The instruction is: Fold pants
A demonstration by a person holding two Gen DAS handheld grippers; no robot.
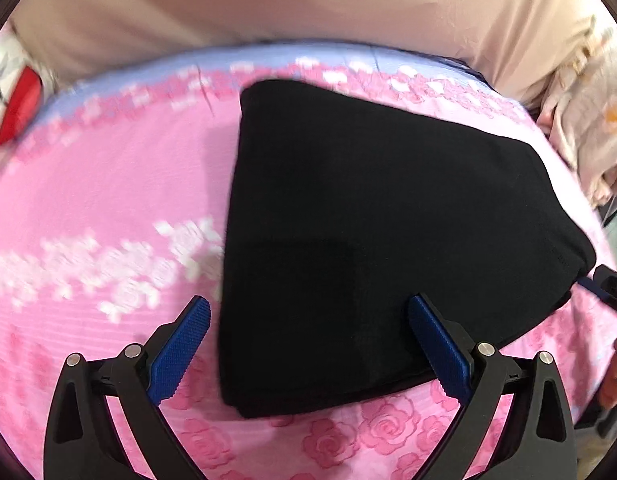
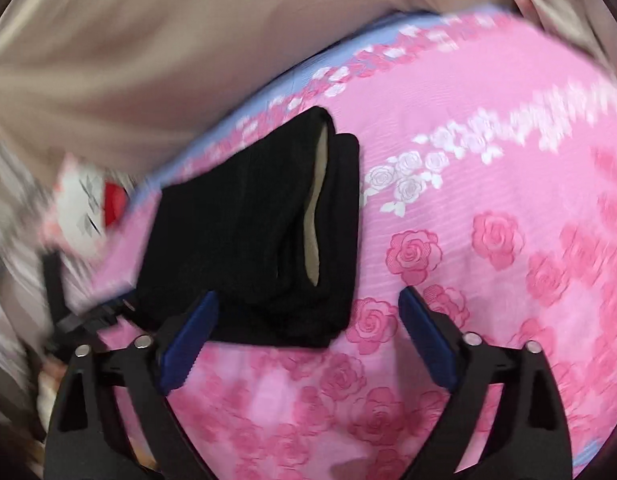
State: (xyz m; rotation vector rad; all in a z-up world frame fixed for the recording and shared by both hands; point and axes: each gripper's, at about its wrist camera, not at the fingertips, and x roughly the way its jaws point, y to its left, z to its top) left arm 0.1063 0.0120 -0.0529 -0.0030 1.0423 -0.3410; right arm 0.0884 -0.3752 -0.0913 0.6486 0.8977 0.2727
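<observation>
Lying folded, matte black pants (image 1: 372, 240) on rose-patterned sheet (image 1: 108, 184)

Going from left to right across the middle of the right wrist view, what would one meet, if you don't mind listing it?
White and red plush toy → folded black pants → white rose print → pink floral bedspread.

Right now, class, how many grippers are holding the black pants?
0. The left gripper hangs open above the folded black pants; the right gripper is open beside them over the pink bedspread.
</observation>
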